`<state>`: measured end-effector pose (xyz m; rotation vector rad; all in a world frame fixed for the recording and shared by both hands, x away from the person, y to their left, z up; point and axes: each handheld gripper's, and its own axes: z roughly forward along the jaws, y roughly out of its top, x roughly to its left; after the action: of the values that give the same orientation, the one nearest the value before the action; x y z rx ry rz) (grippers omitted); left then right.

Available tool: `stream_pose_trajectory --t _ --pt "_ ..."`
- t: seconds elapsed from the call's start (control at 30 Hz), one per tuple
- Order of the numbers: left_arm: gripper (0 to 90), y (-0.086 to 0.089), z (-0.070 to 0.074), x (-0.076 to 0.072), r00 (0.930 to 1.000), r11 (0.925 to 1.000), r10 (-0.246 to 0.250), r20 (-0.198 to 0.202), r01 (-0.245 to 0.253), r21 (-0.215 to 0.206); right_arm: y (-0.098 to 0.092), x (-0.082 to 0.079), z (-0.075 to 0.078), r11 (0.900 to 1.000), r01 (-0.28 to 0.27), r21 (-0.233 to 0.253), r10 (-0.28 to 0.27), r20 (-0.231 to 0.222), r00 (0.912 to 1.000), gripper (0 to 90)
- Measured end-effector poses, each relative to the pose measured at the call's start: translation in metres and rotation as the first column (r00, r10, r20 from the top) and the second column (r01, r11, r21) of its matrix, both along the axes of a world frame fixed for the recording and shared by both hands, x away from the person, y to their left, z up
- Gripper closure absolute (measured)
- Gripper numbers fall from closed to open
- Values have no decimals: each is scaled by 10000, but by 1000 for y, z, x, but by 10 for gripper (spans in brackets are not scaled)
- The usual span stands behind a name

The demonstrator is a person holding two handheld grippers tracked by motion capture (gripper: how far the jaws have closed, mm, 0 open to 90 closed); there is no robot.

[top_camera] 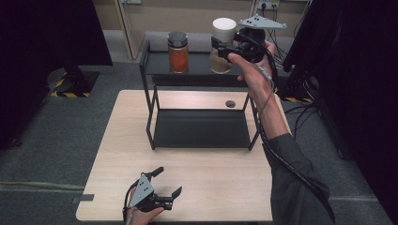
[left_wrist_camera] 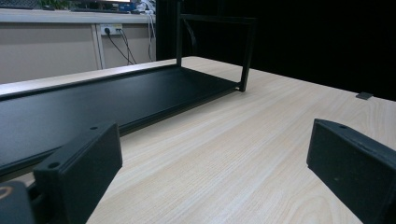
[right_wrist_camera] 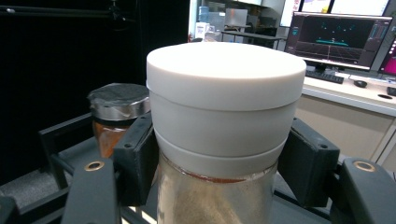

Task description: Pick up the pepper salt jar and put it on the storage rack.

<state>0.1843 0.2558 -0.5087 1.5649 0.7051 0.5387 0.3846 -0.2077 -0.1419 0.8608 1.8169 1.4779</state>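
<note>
A jar with a white lid (top_camera: pixel 224 28) and pale powder inside is at the right end of a black rack's top shelf (top_camera: pixel 199 63). My right gripper (top_camera: pixel 225 50) is shut on it, one pad at each side just under the lid (right_wrist_camera: pixel 224 84). Whether the jar rests on the shelf or hangs just above it, I cannot tell. A second jar (top_camera: pixel 178 52) with orange contents and a dark lid stands to its left (right_wrist_camera: pixel 114 112). My left gripper (top_camera: pixel 169 182) lies open near the table's front edge, nothing between its jaws (left_wrist_camera: pixel 215 163).
The rack's lower shelf (top_camera: pixel 202 129) is bare (left_wrist_camera: pixel 93 102). It sits on a light wooden table (top_camera: pixel 211 173) with a small cable hole (top_camera: pixel 230 103) behind it. Dark curtains and stands flank the table. Monitors (right_wrist_camera: pixel 336 35) stand on a desk beyond.
</note>
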Motion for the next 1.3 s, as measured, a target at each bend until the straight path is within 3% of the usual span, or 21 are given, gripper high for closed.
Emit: stream_pose_trajectory --t 0.53,1.3 --pt "26 0 0 0 10000 10000 2 -19 -2 -39 7 19 -11 9984 548 105 -548 -54 9985 356" --pt "26 0 0 0 10000 10000 -44 3 44 -30 12 31 -27 9977 643 227 -640 -148 9978 355"
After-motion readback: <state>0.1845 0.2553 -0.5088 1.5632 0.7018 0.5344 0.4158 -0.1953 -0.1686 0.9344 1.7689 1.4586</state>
